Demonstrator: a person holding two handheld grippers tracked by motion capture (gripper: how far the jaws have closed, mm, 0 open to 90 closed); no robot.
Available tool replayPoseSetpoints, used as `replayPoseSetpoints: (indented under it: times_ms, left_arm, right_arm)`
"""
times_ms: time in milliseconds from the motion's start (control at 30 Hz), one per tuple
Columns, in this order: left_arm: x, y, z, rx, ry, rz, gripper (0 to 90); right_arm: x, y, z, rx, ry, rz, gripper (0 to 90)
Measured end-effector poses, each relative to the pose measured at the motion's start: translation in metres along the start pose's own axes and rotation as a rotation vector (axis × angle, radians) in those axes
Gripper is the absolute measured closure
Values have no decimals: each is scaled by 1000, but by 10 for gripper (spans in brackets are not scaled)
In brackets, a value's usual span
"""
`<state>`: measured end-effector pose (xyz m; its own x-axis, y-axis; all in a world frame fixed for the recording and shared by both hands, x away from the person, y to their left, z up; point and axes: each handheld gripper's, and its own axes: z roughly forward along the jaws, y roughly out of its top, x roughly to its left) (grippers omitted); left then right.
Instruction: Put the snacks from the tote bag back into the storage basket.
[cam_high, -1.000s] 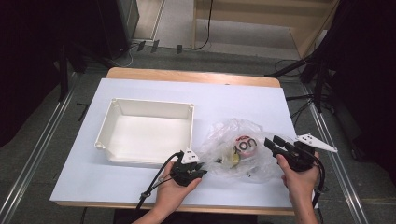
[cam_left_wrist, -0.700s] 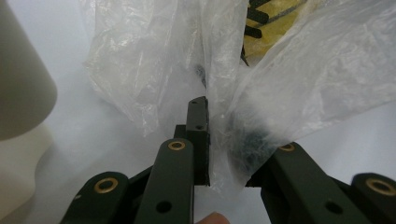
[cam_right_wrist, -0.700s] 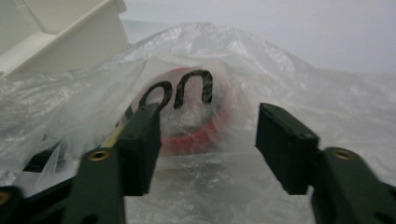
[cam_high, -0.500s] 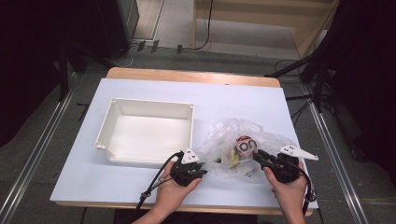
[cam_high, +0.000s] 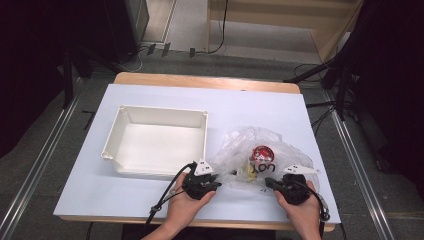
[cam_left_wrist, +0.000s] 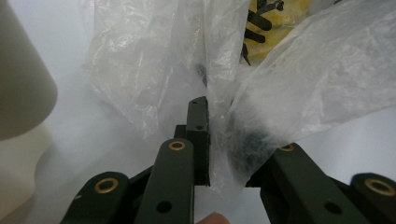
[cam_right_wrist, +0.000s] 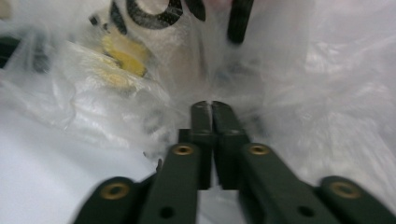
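Note:
A crumpled clear plastic bag (cam_high: 270, 145) lies on the white table (cam_high: 90, 200), right of centre. Inside it I make out a red round piece (cam_high: 261, 152) and something yellow (cam_high: 247, 170). My left gripper (cam_high: 220, 181) is shut on the bag's near left edge; in the left gripper view the film (cam_left_wrist: 280, 84) is pinched at my left gripper (cam_left_wrist: 208, 122), and one jaw is hidden behind it. My right gripper (cam_high: 265, 184) has just been closing on the bag's near right edge. Its jaws now meet at the tip of my right gripper (cam_right_wrist: 212, 106) with thin film caught between them.
A white rectangular tray (cam_high: 155, 111) with nothing in it stands left of the bag; its corner (cam_left_wrist: 21, 93) shows in the left gripper view. The table's wooden back edge (cam_high: 205, 81) lies far off. Black cables trail from both grippers.
My right hand has come down and leftward to the bag's near edge, and its jaws have gone from apart to together. The left hand has stayed put.

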<state>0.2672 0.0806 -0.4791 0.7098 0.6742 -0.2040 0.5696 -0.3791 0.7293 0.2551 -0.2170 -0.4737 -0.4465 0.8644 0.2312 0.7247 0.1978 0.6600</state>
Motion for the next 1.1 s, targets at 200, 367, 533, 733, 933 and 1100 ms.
replayPoseSetpoints:
  times_ms: [200, 367, 533, 733, 933, 1100]
  left_arm:
    - [0, 0, 0, 0, 1, 2, 789]
    - [0, 0, 0, 2, -1, 4, 789]
    - [0, 0, 0, 4, -1, 3, 790]
    - [0, 0, 0, 1, 0, 3, 790]
    - [-1, 0, 0, -1, 1, 2, 789]
    - [0, 0, 0, 2, -1, 2, 789]
  right_arm:
    - [7, 5, -44, -242, 49, 2, 704]
    - [11, 21, -64, -420, -40, 5, 444]
    - [-7, 27, -41, -415, -86, 78, 435]
    - [-11, 29, -28, -388, -8, 66, 540]
    - [-4, 26, -25, -347, -1, 30, 813]
    - [-1, 24, -23, -301, 1, -7, 900]
